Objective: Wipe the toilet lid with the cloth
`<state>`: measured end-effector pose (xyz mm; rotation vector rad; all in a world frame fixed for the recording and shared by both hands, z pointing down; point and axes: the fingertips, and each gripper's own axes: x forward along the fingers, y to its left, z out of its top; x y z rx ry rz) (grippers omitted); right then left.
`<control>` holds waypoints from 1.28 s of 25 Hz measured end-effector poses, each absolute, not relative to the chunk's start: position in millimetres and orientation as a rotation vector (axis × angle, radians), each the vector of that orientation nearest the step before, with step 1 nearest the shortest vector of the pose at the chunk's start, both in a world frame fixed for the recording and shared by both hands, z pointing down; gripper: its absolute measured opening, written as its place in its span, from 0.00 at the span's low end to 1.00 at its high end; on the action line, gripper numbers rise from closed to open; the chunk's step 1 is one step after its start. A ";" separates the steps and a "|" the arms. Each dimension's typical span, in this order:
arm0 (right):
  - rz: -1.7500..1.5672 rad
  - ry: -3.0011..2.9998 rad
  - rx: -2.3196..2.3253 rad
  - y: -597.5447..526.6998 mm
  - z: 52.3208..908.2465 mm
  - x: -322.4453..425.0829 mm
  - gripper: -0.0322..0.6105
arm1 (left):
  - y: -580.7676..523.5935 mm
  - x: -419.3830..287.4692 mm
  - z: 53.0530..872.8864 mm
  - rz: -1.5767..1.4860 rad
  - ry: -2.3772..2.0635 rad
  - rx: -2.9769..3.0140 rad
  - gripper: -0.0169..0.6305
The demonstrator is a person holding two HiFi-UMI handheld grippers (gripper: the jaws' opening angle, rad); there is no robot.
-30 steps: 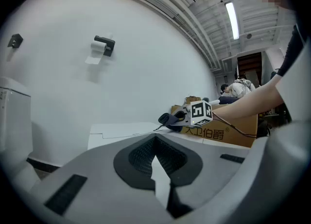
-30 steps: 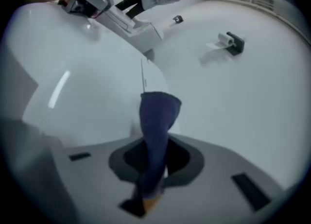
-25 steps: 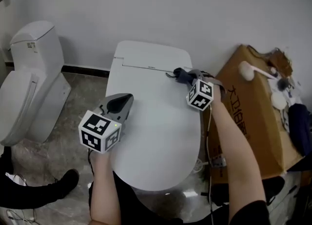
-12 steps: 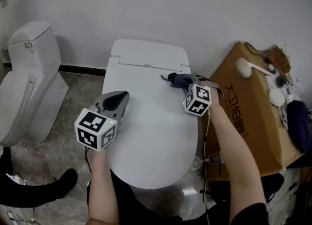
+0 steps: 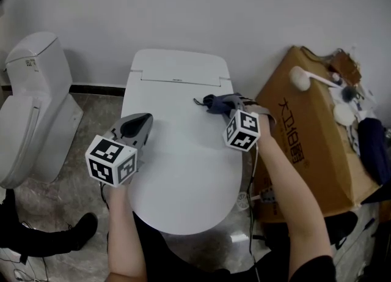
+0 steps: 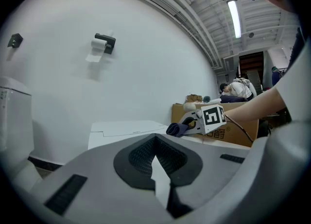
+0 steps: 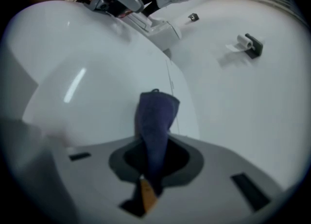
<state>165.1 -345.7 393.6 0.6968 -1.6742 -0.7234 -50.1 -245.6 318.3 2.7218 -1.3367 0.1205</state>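
Observation:
A white toilet with its lid (image 5: 183, 164) down fills the middle of the head view. My right gripper (image 5: 221, 104) is shut on a dark blue cloth (image 5: 215, 102) (image 7: 154, 121), which rests on the lid near its far right edge, just in front of the hinge. The right gripper view shows the cloth hanging out of the closed jaws over the lid (image 7: 87, 82). My left gripper (image 5: 137, 125) hovers at the lid's left edge, shut and holding nothing; its view shows the cloth (image 6: 178, 129) and the right gripper (image 6: 187, 123) beyond.
A second white toilet (image 5: 33, 109) stands to the left. A brown cardboard box (image 5: 305, 140) with a brush (image 5: 305, 79) and other items on top sits close to the right. A cable (image 5: 259, 196) hangs by the box. A paper holder (image 6: 103, 43) is on the wall.
My right gripper has dragged the cloth leftward and slightly toward me across the back of the lid. The left gripper has drifted slightly left and toward me.

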 end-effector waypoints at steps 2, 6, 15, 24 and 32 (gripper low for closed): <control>-0.725 -1.671 0.703 -342.2 393.1 165.4 0.15 | -246.1 -50.4 318.1 0.118 -1.341 2.721 0.05; -0.702 -1.673 0.725 -334.4 393.6 167.6 0.15 | -246.2 -49.8 318.4 0.119 -1.343 2.719 0.05; -0.716 -1.666 0.712 -309.6 393.7 163.7 0.15 | -246.0 -50.6 318.2 0.121 -1.344 2.718 0.05; -0.727 -1.668 0.708 -280.6 393.7 158.3 0.15 | -247.4 -50.5 318.6 0.126 -1.348 2.712 0.05; -0.705 -1.693 0.724 -258.0 394.0 156.3 0.15 | -247.2 -51.1 319.3 0.126 -1.352 2.707 0.05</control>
